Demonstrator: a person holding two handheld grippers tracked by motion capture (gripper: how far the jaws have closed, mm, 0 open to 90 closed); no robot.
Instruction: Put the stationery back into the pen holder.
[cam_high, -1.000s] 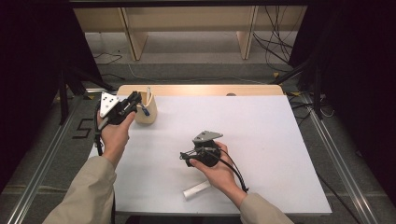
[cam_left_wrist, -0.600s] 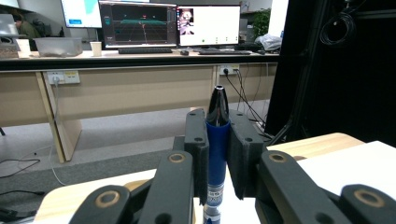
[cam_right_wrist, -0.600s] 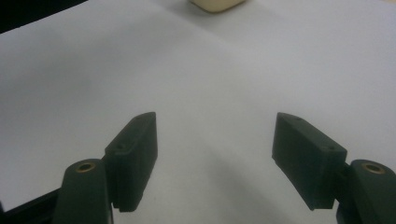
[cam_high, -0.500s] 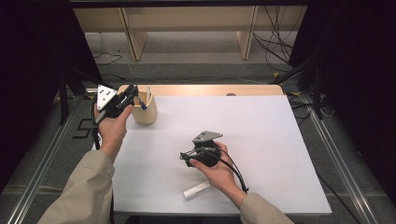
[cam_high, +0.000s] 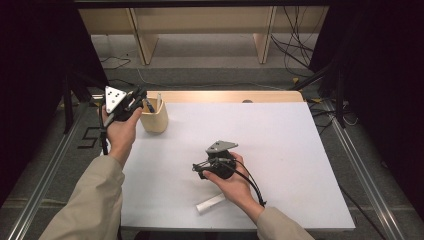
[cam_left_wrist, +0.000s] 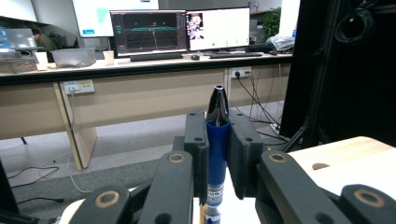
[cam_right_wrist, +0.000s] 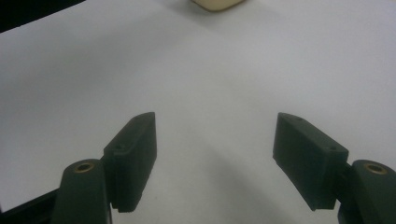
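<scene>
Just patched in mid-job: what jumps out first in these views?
The left gripper is shut on a blue pen, held at the table's far-left corner beside a wooden cup. Mid-table, the right gripper hangs open over bare white surface, with a white tube near the front edge.

A white desk in a room with wood furniture and wires

A small white tube (cam_high: 210, 203) lies on the white desk (cam_high: 280, 145), close to its near edge. Past the far edge stands a wood bench (cam_high: 200, 20) on the grey floor (cam_high: 210, 75), with black wires (cam_high: 295, 35) beside it. Farther back, two screens (cam_left_wrist: 180, 30) and a keyboard (cam_left_wrist: 156, 57) sit on a long table (cam_left_wrist: 140, 65).
</scene>
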